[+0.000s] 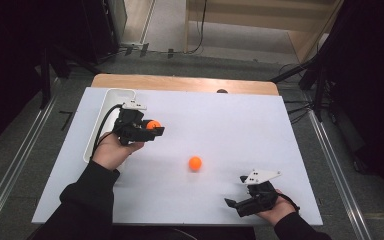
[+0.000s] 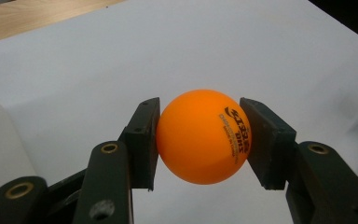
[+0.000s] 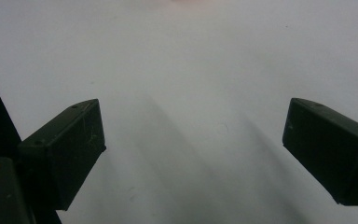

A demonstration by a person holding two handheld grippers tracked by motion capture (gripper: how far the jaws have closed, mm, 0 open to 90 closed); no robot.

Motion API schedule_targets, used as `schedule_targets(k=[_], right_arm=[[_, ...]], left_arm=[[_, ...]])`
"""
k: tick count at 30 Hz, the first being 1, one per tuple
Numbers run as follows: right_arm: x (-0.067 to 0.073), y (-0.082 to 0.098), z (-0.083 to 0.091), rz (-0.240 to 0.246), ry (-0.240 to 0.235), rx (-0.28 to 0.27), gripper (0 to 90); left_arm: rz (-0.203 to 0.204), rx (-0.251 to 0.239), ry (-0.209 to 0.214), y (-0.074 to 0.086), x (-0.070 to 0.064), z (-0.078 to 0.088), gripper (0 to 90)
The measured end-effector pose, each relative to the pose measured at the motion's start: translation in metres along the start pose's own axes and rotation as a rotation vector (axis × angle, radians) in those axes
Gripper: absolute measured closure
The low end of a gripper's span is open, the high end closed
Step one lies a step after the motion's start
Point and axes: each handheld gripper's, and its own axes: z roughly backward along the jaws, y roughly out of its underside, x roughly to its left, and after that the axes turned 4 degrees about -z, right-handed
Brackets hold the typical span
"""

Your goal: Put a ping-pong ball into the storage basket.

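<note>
So the orange ball [image 2: 203, 136] is pinched squarely between the two black pads of the left gripper [image 1: 150, 128], one pad on each side, and it looks lifted off the white sheet rather than resting on it, just right of the white bin [image 1: 111, 98] that runs along the sheet's left edge. In the high view that same ball [image 1: 153, 124] peeks out at the gripper's tip. My read is that the balls are going into the bin, so the pickup is done and the carry and drop are what's left for this one. I can't see into the bin well enough to say whether anything is already in there. A second orange ball [image 1: 195, 163] sits loose near the middle of the white sheet [image 1: 220, 125], well apart from both hands, so that one hasn't been dealt with yet. The right gripper [image 1: 235, 204] rests down by the near right corner with its jaws spread wide and nothing between them, just bare sheet in front. Plenty of open room across the middle and far side of the sheet. The tight spot is the bin's near wall, right beside the left hand, so the ball probably needs to clear that rim before letting go.
</note>
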Motion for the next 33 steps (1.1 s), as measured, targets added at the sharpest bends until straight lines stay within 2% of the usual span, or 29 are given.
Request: schedule_targets(k=[7, 17, 22, 33], right_arm=[[0.0, 0.0, 0.0, 0.002, -0.007, -0.001, 4.3], [0.0, 0.0, 0.0, 0.001, -0.006, 0.0, 4.3], [0.0, 0.0, 0.0, 0.005, -0.006, -0.001, 4.3], [0.0, 0.0, 0.0, 0.001, -0.007, 0.004, 4.3]], left_arm=[[0.006, -0.002, 0.015, 0.0, 0.005, 0.004, 50.4], [0.02, -0.008, 0.0, 0.001, 0.012, 0.012, 50.3], [0.027, -0.013, 0.007, -0.001, 0.018, 0.018, 50.3], [0.041, -0.024, -0.025, 0.0, 0.027, 0.029, 50.3]])
